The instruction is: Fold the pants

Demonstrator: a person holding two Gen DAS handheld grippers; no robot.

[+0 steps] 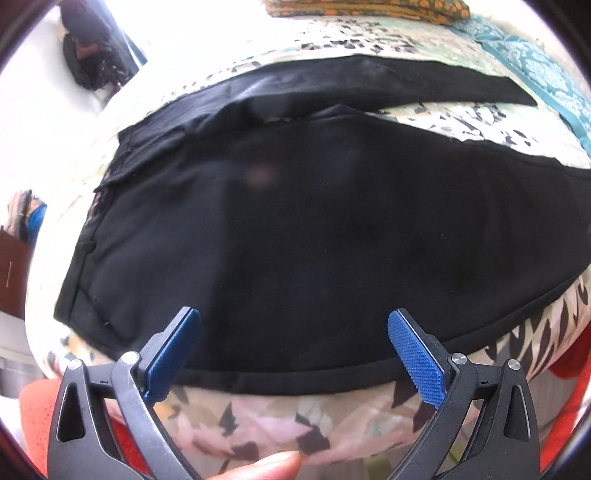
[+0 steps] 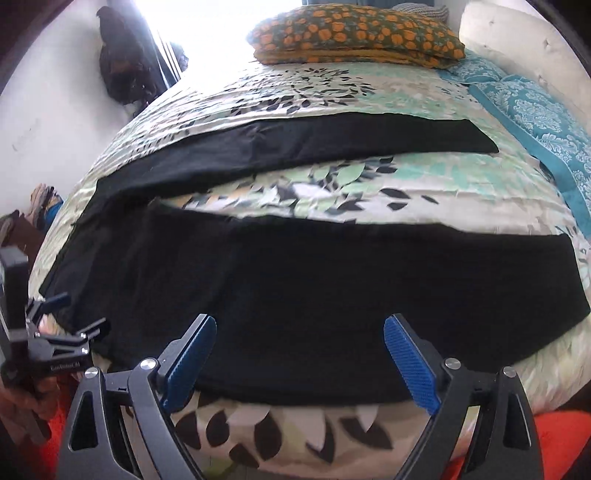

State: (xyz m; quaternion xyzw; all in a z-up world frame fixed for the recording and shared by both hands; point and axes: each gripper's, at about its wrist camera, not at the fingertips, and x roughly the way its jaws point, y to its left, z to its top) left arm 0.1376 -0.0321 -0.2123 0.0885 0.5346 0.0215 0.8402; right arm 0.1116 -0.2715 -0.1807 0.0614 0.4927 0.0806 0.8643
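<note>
Black pants lie spread flat on a bed with a leaf-patterned cover. The waist is at the left and the two legs run right, split in a V. The far leg lies apart from the near leg. In the left wrist view the pants fill the middle. My left gripper is open and empty, just above the near hem edge by the waist end. My right gripper is open and empty over the near edge of the near leg. The left gripper also shows at the left of the right wrist view.
A pillow with orange flowers lies at the far end of the bed. A teal patterned blanket lies along the right. A dark bag hangs on the wall at left. Orange-red fabric lies below the bed edge.
</note>
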